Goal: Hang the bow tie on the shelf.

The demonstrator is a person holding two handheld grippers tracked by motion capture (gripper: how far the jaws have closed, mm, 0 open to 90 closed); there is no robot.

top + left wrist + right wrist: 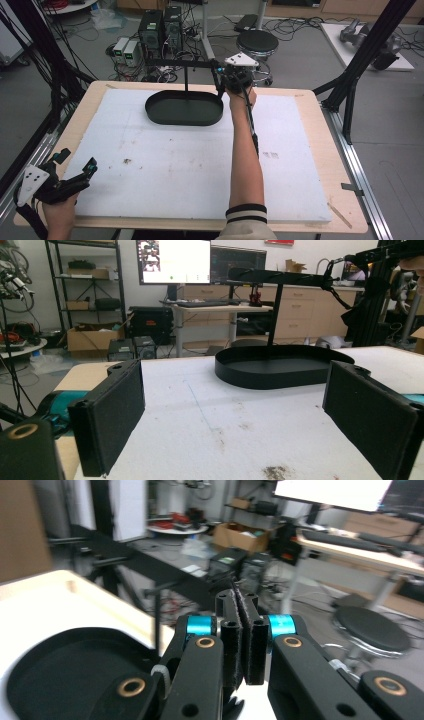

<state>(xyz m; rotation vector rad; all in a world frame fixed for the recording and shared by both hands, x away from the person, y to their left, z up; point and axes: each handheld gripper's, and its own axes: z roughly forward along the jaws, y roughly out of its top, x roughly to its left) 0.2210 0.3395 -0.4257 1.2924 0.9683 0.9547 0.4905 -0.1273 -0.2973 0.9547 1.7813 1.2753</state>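
**A:** While parked low at the near left, gapes wide open: left tool (77, 161), released, nothing between its pads. And ahead of it?

**B:** Well ahead and a little to its right, a black oval tray (150, 107), lying flat on the white foam sheet (165, 170) over the tabletop (320, 150). Rising from the tray, a thin post (186, 82) carrying a crossbar (175, 62).

**A:** Same along that tool's own jaws?

**B:** Yes: tray straight in front, well apart, crossbar high above it.

**A:** Farther right?

**B:** Right tool (220, 75), held up just past the tray's right end, clenched, with pads pressed flat together and apparently on nothing. Tray below and to its left. Crossbar's right end just beside the tips. Touching or not, cannot tell.

**A:** Step in hand, then?

**B:** Probably reaching to the crossbar's end, whether to hang, take or test something. Nothing visible on the bar.

**A:** Next move?

**B:** Likely calls for opening beside the bar and closing squarely on it, gently, without tipping the light stand. Could use the left tool to steady the tray.
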